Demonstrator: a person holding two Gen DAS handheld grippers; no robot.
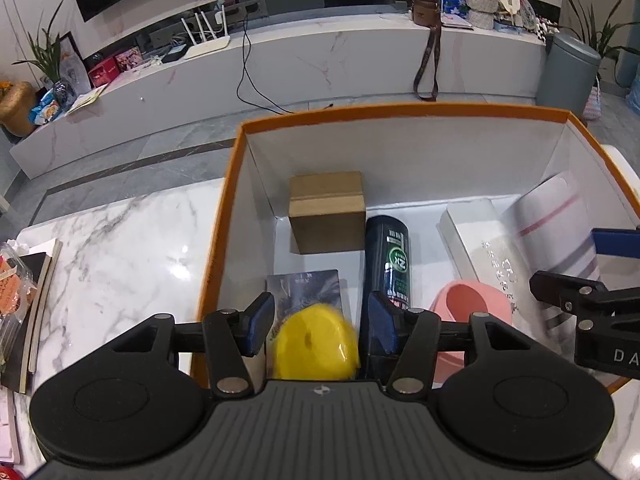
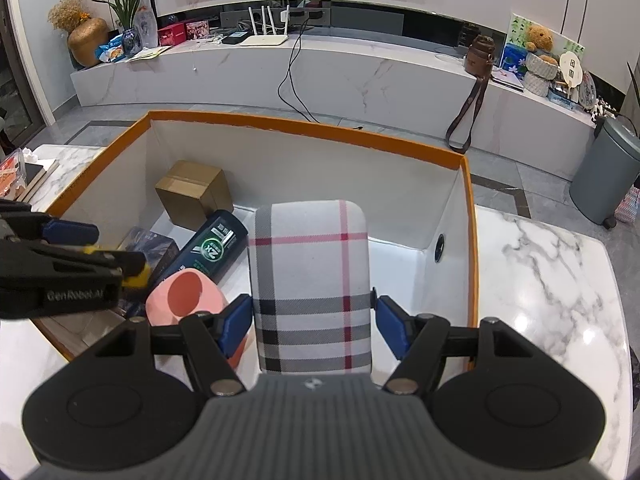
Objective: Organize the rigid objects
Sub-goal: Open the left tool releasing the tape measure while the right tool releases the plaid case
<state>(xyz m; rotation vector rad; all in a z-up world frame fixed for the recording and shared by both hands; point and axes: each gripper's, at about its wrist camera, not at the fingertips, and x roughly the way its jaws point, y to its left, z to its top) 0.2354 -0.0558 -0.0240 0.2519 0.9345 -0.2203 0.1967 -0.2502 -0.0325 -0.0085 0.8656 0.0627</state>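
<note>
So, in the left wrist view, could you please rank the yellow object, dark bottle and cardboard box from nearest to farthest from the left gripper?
1. Yellow object, between the left gripper fingers.
2. Dark bottle, just right of them.
3. Cardboard box, farther back, by the rear wall.

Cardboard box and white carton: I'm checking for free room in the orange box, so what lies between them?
A dark bottle lies between the cardboard box and the white carton, seen in the left wrist view.

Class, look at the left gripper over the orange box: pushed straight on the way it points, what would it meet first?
Most likely the yellow object already between the left gripper pads; past it lies a dark packet, though depth is hard to judge.
</note>
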